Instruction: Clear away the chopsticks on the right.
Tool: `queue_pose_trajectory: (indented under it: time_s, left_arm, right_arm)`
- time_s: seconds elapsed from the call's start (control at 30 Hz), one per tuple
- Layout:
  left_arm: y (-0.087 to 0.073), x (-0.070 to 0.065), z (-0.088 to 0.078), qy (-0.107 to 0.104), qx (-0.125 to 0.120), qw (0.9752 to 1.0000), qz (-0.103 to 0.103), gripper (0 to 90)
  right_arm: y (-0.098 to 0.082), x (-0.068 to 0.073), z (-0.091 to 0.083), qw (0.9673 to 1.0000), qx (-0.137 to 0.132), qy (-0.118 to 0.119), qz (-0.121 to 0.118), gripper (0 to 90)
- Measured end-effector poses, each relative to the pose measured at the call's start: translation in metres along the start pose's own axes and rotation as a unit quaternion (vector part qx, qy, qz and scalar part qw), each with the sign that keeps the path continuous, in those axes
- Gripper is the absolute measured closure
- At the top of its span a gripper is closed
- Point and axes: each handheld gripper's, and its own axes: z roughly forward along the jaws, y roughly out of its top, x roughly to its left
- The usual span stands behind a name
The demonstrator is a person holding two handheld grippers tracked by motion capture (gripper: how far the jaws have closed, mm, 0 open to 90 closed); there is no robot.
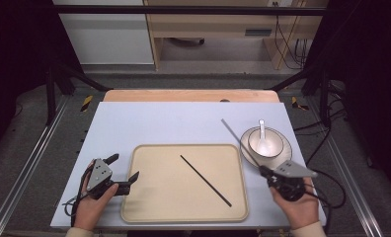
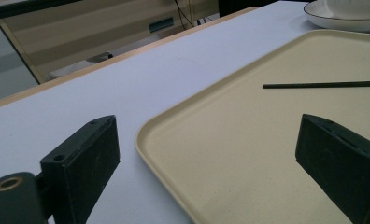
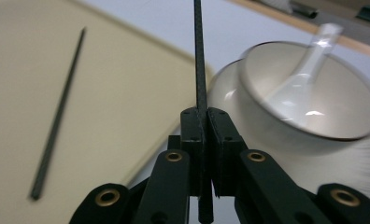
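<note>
My right gripper [image 1: 263, 171] [image 3: 205, 114] is shut on one end of a thin black chopstick [image 1: 238, 139] [image 3: 199, 56]. The stick slants up and away from the jaws, past the left rim of a white bowl [image 1: 265, 143] [image 3: 342, 102]. A second black chopstick [image 1: 206, 180] [image 2: 323, 85] [image 3: 57, 116] lies diagonally on the beige tray [image 1: 149, 207] [image 2: 248, 154]. My left gripper [image 1: 123, 167] [image 2: 209, 126] is open and low at the tray's left edge, one jaw over the table and the other over the tray, with nothing between them.
The bowl holds a white spoon [image 1: 262, 133] [image 3: 300, 84] and stands on a white plate [image 1: 282, 153] [image 2: 342, 21] to the right of the tray. The pale blue table top [image 1: 174, 123] stretches beyond the tray to a wooden far edge.
</note>
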Motion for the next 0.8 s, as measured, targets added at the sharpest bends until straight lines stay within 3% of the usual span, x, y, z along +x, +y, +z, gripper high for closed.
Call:
queue_pose_trajectory:
  time_s: [0.07, 0.13, 0.23, 0.4, 0.6, 0.8]
  left_arm:
    - [0.000, -0.001, 0.001, -0.002, 0.003, 1.0000, 0.000, 6.1]
    - [0.001, -0.002, 0.002, -0.004, 0.001, 1.0000, 0.001, 6.1]
    - [0.002, -0.003, 0.000, -0.005, -0.003, 1.0000, 0.001, 6.1]
    - [0.002, -0.001, -0.002, -0.006, -0.008, 0.9999, -0.003, 6.1]
    - [0.004, -0.004, -0.001, -0.009, -0.011, 0.9999, -0.001, 6.1]
    - [0.008, -0.009, 0.000, -0.015, -0.012, 0.9998, 0.000, 6.1]
  right_arm:
    - [-0.002, 0.028, 0.005, 0.9993, 0.022, 0.023, -0.021, 85.4]
    - [-0.003, 0.054, 0.011, 0.9967, 0.052, 0.031, -0.054, 85.4]
    - [-0.001, 0.075, 0.024, 0.9937, 0.077, 0.046, -0.067, 85.4]
    - [0.005, 0.084, 0.048, 0.9920, 0.097, 0.062, -0.052, 85.4]
    - [0.005, 0.086, 0.056, 0.9891, 0.113, 0.085, -0.041, 85.3]
    - [0.002, 0.086, 0.059, 0.9876, 0.124, 0.086, -0.044, 85.3]
